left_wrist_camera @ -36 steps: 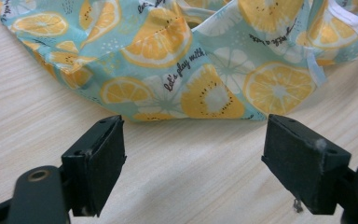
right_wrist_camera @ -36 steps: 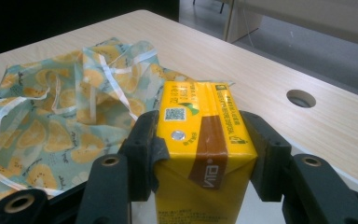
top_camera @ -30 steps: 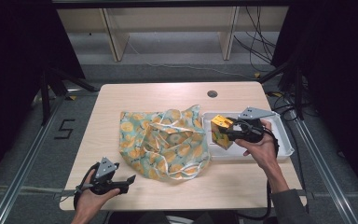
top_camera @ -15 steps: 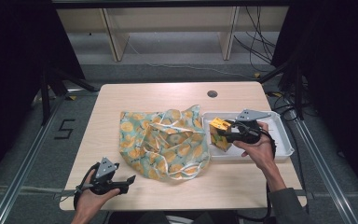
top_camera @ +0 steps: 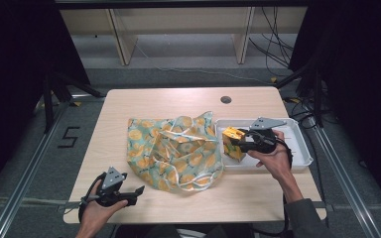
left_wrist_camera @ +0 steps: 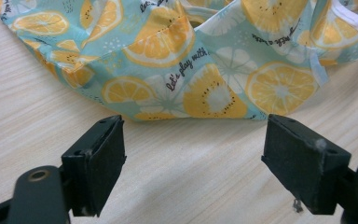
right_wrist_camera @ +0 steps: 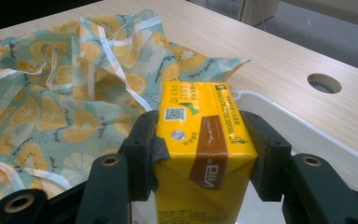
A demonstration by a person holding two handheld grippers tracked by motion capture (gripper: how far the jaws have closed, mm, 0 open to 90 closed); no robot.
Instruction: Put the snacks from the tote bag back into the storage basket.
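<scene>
A yellow drink carton (right_wrist_camera: 200, 140) stands between the pads of my right gripper (right_wrist_camera: 200, 149), which is shut on its two sides. In the high view that carton (top_camera: 233, 142) is held at the left end of the white tray (top_camera: 297, 148), with the right gripper (top_camera: 237, 144) pointing left toward the orange-print cloth bag (top_camera: 176, 151). The bag (left_wrist_camera: 205, 65) lies crumpled in the middle of the table. My left gripper (top_camera: 138, 191) rests at the front left near the table edge, open, its pads (left_wrist_camera: 98, 163) wide apart on bare wood just short of the bag's hem.
The wooden table (top_camera: 144, 104) has a round cable hole (top_camera: 225, 99) at the back right. Behind it stands a low shelf unit (top_camera: 178, 34), with cables (top_camera: 278, 44) on the floor. Metal rails (top_camera: 25, 188) run along both sides.
My right gripper with the carton has shifted slightly within the tray's left end. The left gripper has stayed where it was.
</scene>
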